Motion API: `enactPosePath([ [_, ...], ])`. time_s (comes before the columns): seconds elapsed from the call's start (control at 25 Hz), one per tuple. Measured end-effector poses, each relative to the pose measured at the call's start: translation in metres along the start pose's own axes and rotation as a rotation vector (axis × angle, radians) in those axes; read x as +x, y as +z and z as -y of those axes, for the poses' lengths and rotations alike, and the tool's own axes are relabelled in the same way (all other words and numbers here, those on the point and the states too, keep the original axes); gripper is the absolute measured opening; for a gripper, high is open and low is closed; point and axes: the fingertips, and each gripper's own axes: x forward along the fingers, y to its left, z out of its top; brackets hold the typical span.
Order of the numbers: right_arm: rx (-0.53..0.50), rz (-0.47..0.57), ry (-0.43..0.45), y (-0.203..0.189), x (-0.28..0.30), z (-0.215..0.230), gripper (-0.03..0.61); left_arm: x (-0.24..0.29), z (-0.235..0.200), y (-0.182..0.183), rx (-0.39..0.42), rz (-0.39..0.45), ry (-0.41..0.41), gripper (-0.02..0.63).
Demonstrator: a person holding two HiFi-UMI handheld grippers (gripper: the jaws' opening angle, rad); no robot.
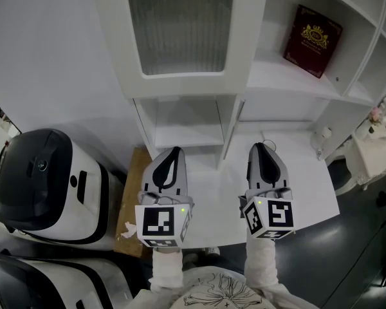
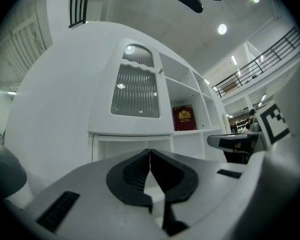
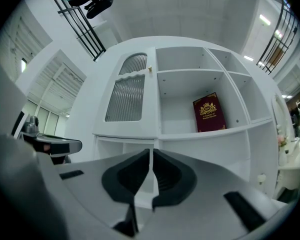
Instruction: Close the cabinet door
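**Clearance, cabinet front**
- Desktop (image 1: pixel 296 179): bare strip betw. L gripper (image 1: pixel 173 152), R gripper (image 1: pixel 260 147) & white cabinet (image 1: pixel 235 121); passable.
- Ribbed-glass door (image 1: pixel 180 28), upper L: solid face, appeared flush w/ frame; no way through.
- Cubbies (image 1: pixel 183 124) under door: open-fronted, upright divider betw. them.
- R shelves (image 1: pixel 276 76): open-fronted; red book (image 1: pixel 312 40) leaned at back, room in front.
- Small white fitting (image 1: pixel 323 135): stood at desktop's R rear.
- L flank: white-and-black machines (image 1: pixel 48 185) & brown board (image 1: pixel 132 198) blocked floor.
- R flank: small white table (image 1: pixel 373 153) near desk; dark floor gap betw.
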Motion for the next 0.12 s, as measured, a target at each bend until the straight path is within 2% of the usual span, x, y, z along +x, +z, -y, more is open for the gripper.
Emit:
enactPosePath([
  [0.12, -0.001, -0.002, -0.002, 0.0005, 0.0, 0.0021, 0.023, 0.001, 0.0013, 0.0008, 0.0, -0.002, -0.001, 0.005],
])
